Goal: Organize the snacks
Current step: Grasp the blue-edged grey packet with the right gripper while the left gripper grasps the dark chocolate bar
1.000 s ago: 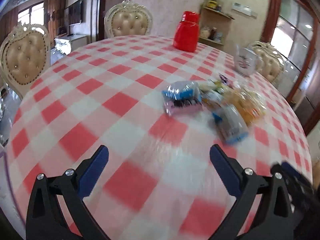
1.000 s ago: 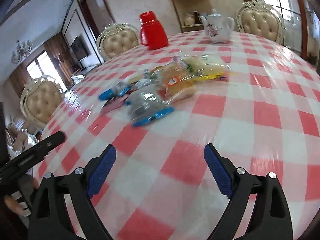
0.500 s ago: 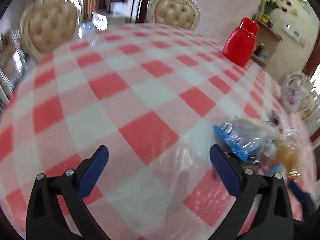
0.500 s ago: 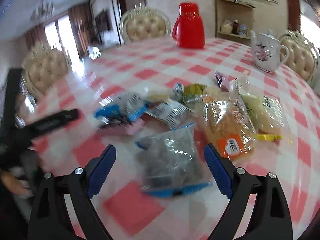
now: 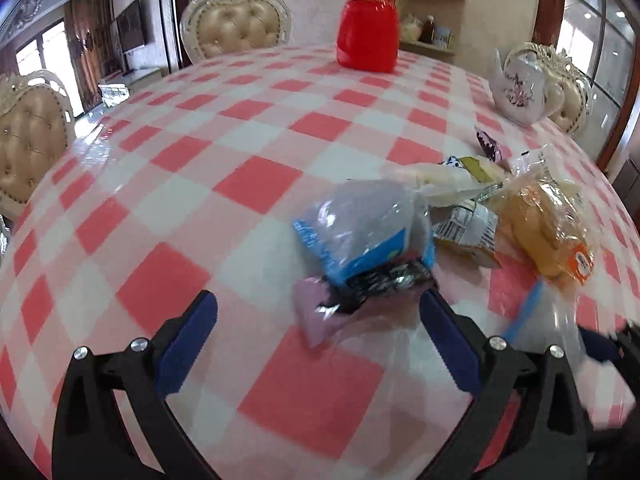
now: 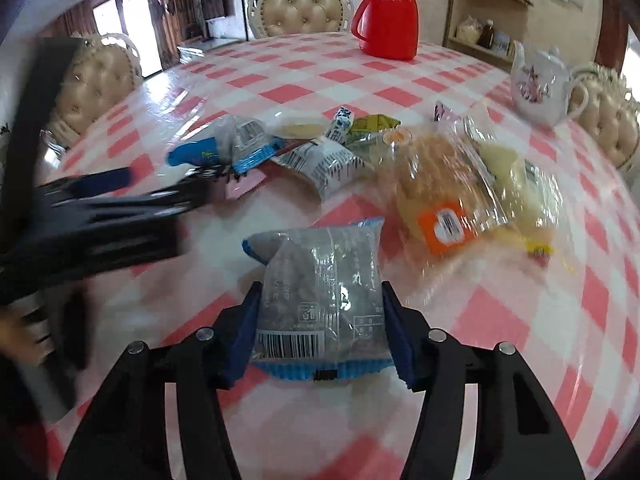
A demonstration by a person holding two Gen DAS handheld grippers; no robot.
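Note:
A heap of snack packets lies on the red-and-white checked table (image 5: 256, 184). In the right wrist view my right gripper (image 6: 320, 304) has a clear grey packet with blue ends (image 6: 320, 280) between its blue pads. The jaws are closing and both pads touch the packet's sides. My left gripper (image 5: 316, 300) is open just in front of a blue-and-clear packet (image 5: 360, 232) that lies over a pink one (image 5: 316, 320). Neither pad touches them. The left gripper (image 6: 172, 186) also shows blurred at the left of the right wrist view. An orange bread bag (image 6: 444, 192) lies to the right.
A red thermos jug (image 5: 368, 28) stands at the far side, a white flowered teapot (image 5: 520, 92) at the far right. Cream padded chairs (image 5: 236, 24) ring the table. Smaller white, green and yellow packets (image 6: 324, 160) lie mid-heap. A hand (image 6: 20, 336) shows at the left edge.
My right gripper moved up to the grey packet and its jaws narrowed onto it. My left gripper swung right and down toward the blue and pink packets, staying open.

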